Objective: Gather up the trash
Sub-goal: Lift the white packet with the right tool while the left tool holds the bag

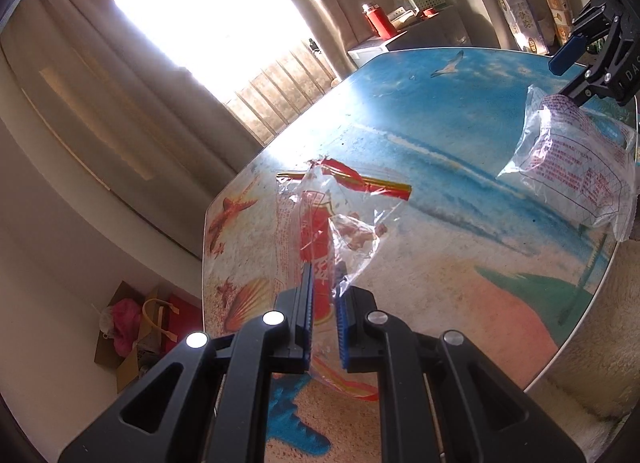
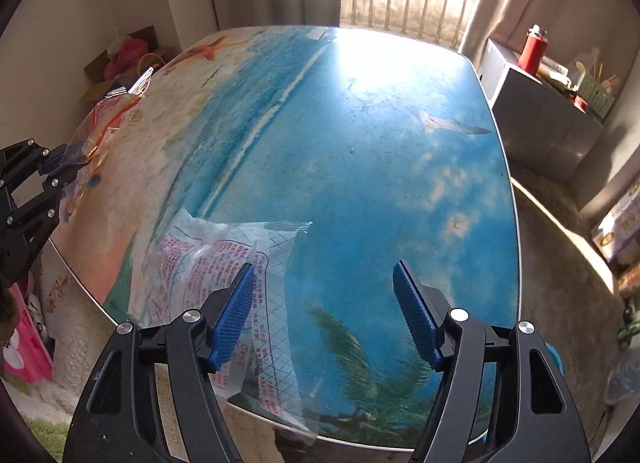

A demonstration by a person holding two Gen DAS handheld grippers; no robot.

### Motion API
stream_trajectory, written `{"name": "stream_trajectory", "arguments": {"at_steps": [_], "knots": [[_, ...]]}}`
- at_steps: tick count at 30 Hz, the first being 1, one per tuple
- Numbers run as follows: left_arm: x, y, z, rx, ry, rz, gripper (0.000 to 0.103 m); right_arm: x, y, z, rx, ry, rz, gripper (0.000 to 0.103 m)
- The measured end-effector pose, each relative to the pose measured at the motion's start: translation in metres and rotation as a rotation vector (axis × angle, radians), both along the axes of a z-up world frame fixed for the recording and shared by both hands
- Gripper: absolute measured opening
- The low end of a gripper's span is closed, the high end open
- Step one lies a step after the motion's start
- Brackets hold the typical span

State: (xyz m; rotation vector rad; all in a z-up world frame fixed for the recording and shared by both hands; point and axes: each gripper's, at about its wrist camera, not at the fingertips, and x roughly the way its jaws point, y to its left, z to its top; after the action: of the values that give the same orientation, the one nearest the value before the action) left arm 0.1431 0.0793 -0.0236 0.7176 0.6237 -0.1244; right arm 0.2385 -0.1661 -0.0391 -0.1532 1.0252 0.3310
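so, left wrist view: the left gripper [image 1: 323, 299] has its jaws drawn close on a clear wrapper with red print [image 1: 320, 231], pinched low down near the blue pads. the wrapper stands up off the worktop [image 1: 420, 143], crumpled, with a red and yellow sealed strip across its top. it looks like thin film: almost weightless, floppy, slick, no risk of breaking, but it can slide out of a shallow pinch or catch air. the grip sits well into the body of the film, which i judge safer than an edge hold. far right in this view the right gripper [image 1: 576, 75] hovers at the top of a second clear bag with red text [image 1: 576, 171], lying near the worktop's edge; from here i cannot tell if it touches the bag.

right wrist view: the right gripper's [image 2: 324, 303] jaws stand wide apart, holding nothing. the clear bag with red text [image 2: 224, 263] lies flat on the worktop [image 2: 360, 123] at the near edge, partly overhanging it; the left pad is over the bag, the right pad over bare worktop, so the bag is off-centre between them. same thin, limp, slippery film, puffed a little. best hold is probably a bunched fold or the sealed end, since flat film gives the pads little to bite. at far left the left gripper [image 2: 60, 167] shows with its wrapper [image 2: 104, 123] raised beside the worktop's edge.
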Motion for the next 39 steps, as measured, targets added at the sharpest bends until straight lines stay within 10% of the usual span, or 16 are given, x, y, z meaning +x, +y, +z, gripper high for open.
{"name": "stream_trajectory", "arguments": {"at_steps": [12, 23, 39], "knots": [[0.001, -0.002, 0.0, 0.003, 0.004, 0.006, 0.01, 0.003, -0.028, 0.005, 0.419, 0.17, -0.061, 0.078], [-0.003, -0.003, 0.001, -0.001, -0.001, 0.013, 0.01, -0.003, 0.045, -0.021, 0.077, 0.101, -0.041, 0.076], [-0.004, 0.0, -0.001, -0.005, -0.033, 0.024, 0.01, -0.008, 0.055, -0.019, -0.002, 0.041, -0.047, 0.02]]}}
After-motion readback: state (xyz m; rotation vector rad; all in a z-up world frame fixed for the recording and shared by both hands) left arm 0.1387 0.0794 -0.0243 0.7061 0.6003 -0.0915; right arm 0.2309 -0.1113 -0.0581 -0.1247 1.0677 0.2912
